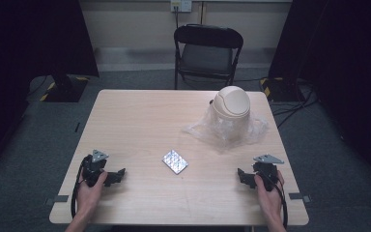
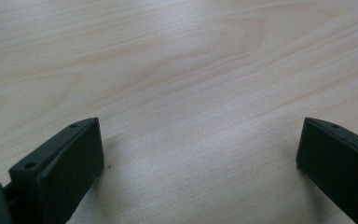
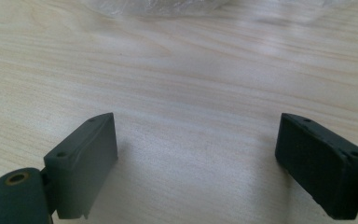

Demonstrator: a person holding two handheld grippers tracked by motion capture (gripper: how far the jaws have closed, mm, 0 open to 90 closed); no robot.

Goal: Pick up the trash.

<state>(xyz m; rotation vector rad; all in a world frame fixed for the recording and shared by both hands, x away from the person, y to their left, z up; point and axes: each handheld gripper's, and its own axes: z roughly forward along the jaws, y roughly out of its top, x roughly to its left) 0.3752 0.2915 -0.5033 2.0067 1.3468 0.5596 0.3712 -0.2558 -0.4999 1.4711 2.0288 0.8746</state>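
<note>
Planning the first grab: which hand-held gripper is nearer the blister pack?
Left hand-held gripper, slightly; it sits left of the blister pack. The right one sits farther right.

Left gripper (image 2: 200, 154) fingers (image 2: 70, 172) spread wide, nothing between them, bare pale wood table (image 2: 182, 60) beneath

Left tool (image 1: 118, 175), right tool (image 1: 242, 176): jaws wide apart.

The clear plastic bag (image 3: 168, 5) is running off the top edge of the right gripper view, leaving just a crumpled hem on the tabletop (image 3: 191, 79). The bag is veiling the lower body of the beige bin (image 1: 231, 104). The markings on the foil blister pack (image 1: 175, 161) are reading too small to make out.
</note>
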